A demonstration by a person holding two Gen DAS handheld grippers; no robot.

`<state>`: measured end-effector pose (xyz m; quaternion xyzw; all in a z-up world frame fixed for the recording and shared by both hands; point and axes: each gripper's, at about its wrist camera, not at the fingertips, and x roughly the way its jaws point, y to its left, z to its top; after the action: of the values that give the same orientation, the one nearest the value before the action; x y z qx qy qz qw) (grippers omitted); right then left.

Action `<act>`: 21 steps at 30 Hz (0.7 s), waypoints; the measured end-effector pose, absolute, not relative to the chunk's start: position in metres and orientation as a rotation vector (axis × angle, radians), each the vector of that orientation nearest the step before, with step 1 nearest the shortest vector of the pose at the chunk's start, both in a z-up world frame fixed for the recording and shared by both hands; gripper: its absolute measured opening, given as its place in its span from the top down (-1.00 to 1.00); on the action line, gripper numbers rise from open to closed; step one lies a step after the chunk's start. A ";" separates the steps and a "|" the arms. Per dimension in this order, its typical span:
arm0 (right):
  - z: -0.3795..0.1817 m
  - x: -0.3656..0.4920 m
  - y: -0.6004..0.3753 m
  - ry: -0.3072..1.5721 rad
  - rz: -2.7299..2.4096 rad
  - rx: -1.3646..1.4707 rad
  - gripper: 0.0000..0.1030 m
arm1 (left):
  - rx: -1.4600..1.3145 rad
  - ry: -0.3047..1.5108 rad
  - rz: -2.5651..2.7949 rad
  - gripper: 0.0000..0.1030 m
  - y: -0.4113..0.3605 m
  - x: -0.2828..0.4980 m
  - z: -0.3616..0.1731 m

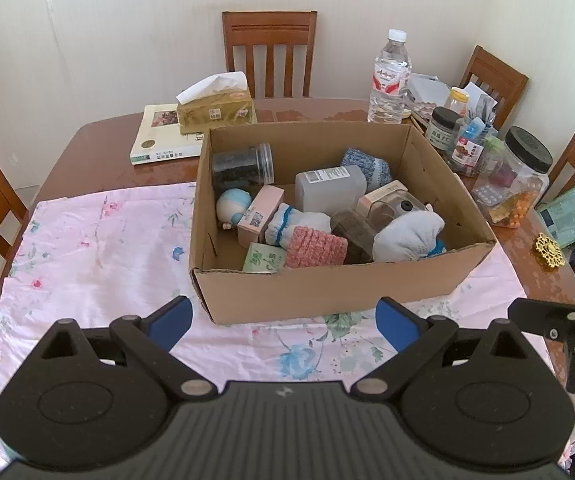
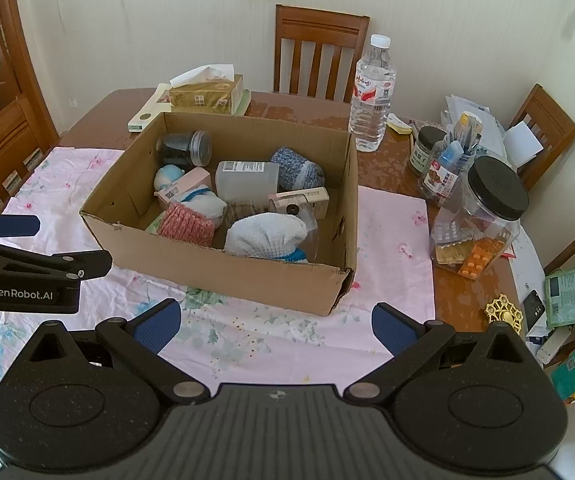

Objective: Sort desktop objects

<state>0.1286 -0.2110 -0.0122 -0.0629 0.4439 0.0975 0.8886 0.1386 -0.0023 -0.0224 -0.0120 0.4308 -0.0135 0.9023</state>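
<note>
Both grippers hang in front of the cardboard box (image 1: 327,292), nearest of all: the left gripper (image 1: 283,320) with its blue fingers spread wide and nothing between them, the right gripper (image 2: 275,326) just the same, jaws apart and empty. That box sits on a pink floral cloth (image 1: 99,248) over the wooden table (image 1: 127,140) and serves as the landmark for everything else. Inside it, against the near wall, lie a white knitted bundle (image 1: 407,232) and a pink ribbed pad (image 1: 315,246); both look soft and light, so I would pinch them across the bulk, where they will squash rather than slip. Behind these, in the middle of the box, a grey plastic bottle (image 1: 329,190) lies on its side, smooth and probably slippery, best taken across its flat faces. At the far left corner a dark clear jar (image 1: 243,164) also lies on its side, rigid and liable to roll. A small pink carton (image 1: 259,214) stands left of centre, stiff and easy to grip by its sides. Beyond the box's far wall stand a tissue pack (image 1: 217,110) and a water bottle (image 1: 389,76).
</note>
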 end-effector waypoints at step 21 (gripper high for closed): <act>-0.013 0.126 -0.208 0.923 0.202 -0.127 -1.00 | -0.050 0.881 -0.045 -0.91 0.002 0.135 -0.017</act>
<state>0.1255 -0.2076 -0.0127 -0.0612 0.4440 0.0971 0.8886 0.1347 0.0017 -0.0174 -0.0241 0.4261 -0.0220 0.9041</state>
